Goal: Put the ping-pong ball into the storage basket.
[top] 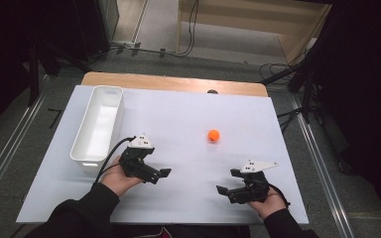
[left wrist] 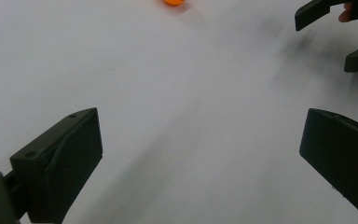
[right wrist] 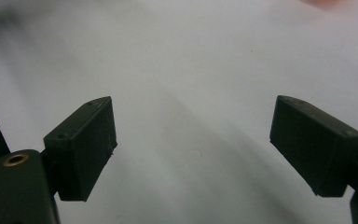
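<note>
1. Jaws: left gripper (top: 164, 173) and right gripper (top: 228, 182) both spread wide, nothing between them.
2. Bin (top: 110, 90) at 11 o'clock on the table (top: 178, 114), well apart from the ball.
3. Ball (top: 214, 135) lies at 1 o'clock from the left gripper and 11 o'clock from the right gripper; the right looks slightly nearer.
</note>
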Available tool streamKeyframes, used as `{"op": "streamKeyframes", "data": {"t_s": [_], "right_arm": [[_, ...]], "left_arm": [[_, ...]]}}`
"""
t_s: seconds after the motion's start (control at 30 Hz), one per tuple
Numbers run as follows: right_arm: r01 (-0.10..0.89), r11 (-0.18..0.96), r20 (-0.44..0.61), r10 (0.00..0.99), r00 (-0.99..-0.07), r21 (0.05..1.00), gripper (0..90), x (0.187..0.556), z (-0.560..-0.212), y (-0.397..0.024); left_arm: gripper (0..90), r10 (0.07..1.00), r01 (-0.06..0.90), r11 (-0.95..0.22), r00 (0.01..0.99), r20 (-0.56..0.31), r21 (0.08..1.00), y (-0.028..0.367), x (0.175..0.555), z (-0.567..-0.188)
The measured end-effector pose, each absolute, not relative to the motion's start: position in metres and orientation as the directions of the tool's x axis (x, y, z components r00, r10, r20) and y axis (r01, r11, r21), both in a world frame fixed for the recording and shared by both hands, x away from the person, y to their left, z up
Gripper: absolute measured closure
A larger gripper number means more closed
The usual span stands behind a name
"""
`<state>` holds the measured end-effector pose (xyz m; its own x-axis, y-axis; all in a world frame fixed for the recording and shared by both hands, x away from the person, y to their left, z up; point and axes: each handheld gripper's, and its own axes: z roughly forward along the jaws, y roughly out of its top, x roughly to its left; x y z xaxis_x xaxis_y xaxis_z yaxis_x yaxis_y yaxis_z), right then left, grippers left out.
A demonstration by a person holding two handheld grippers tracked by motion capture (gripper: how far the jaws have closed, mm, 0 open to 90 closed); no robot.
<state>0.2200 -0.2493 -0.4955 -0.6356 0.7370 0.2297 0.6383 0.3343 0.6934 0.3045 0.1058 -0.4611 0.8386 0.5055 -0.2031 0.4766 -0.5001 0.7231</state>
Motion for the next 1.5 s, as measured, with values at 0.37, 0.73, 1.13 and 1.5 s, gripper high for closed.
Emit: {"op": "streamKeyframes", "data": {"t_s": [0.37,0.73,1.13,1.5], "right_arm": [[0.641,0.335,0.228,0.74,-0.633,0.691,13.2,0.219,-0.495,-0.253],[0.641,0.335,0.23,0.739,-0.633,0.69,13.1,0.219,-0.496,-0.254],[0.645,0.334,0.237,0.737,-0.634,0.687,13.2,0.219,-0.496,-0.253],[0.643,0.336,0.236,0.734,-0.637,0.688,13.2,0.219,-0.496,-0.253]], "left_arm": [[0.0,0.494,0.471,-0.506,0.845,-0.206,0.722,0.093,0.314,-0.462],[0.0,0.476,0.452,-0.515,0.857,-0.195,0.728,0.078,0.324,-0.46],[1.9,0.464,0.453,-0.516,0.861,-0.208,0.727,0.065,0.336,-0.459],[2.0,0.442,0.434,-0.532,0.875,-0.199,0.727,0.048,0.344,-0.455]]}}
